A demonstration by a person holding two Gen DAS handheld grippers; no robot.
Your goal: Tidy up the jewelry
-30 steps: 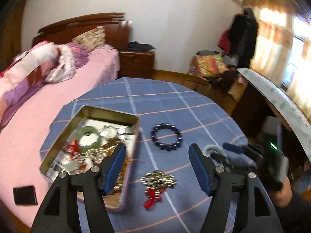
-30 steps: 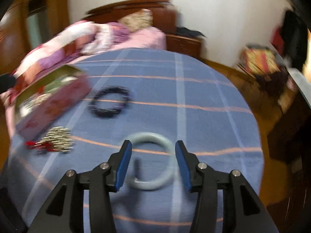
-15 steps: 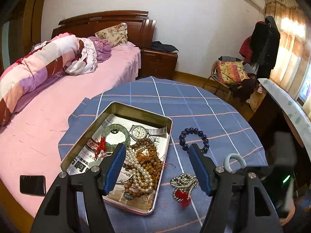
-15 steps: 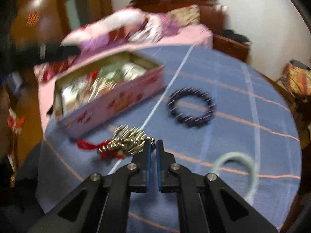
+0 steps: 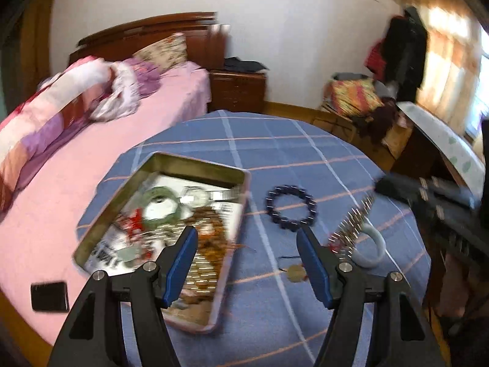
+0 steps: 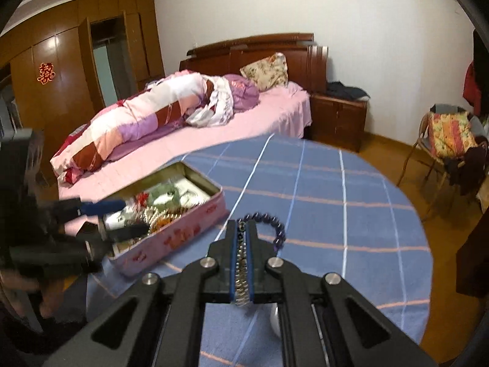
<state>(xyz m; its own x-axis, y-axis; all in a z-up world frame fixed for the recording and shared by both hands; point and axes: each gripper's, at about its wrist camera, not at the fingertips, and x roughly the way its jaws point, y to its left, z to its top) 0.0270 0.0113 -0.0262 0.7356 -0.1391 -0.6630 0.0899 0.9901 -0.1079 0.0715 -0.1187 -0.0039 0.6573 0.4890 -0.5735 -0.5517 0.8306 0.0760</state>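
Note:
A pink metal tin with beads, a watch and a green bangle inside stands on the blue checked tablecloth. A dark bead bracelet lies right of it. A pale jade bangle lies further right. My right gripper is shut on a silver bead chain and holds it above the cloth. My left gripper is open and empty, over the tin's right edge.
A small gold pendant lies on the cloth. A black phone lies on the pink bed left of the round table. A chair with clothes stands at the far right.
My right gripper has closed on the silver chain and lifted it off the cloth. The left gripper has shifted and stays open.

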